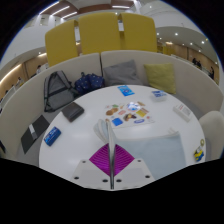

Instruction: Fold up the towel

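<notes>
My gripper (111,150) is over the near part of a round white table (80,130). Its fingers are shut, and the magenta pads (100,158) show on either side of a thin pale strip pinched between them. That strip looks like an edge of the pale grey towel (155,155), which lies flat on the table just right of the fingers. The rest of the towel's outline is hard to tell from the table top.
Small blue and white items (130,112) lie in the middle of the table beyond the fingers, with a white object (184,112) at the far right. A dark bag (60,90) and black flat items (45,126) sit on a bench to the left. Yellow panels (95,38) stand behind.
</notes>
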